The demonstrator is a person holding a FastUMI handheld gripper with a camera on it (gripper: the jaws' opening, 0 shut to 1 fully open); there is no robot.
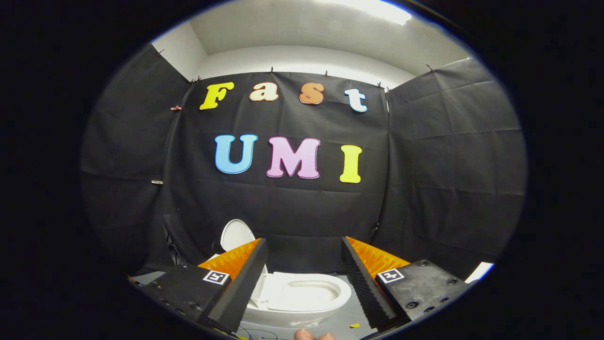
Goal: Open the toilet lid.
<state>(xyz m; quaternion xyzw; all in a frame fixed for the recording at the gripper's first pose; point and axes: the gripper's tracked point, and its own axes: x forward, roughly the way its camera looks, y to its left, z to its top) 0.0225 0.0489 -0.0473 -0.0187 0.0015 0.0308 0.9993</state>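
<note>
My claw [302,283] is spread wide, holding nothing; lower centre, the toilet lid [236,234] stands raised behind the toilet [302,295].

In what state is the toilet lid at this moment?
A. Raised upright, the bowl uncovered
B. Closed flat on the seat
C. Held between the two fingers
A: the toilet lid stands upright behind the open bowl, while the gripper is open and grips nothing.

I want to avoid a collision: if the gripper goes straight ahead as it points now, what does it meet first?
Probably the black cloth wall. The gripper is open and aims above the toilet, whose lid is already raised beyond the left finger. Depth is unclear.
</note>
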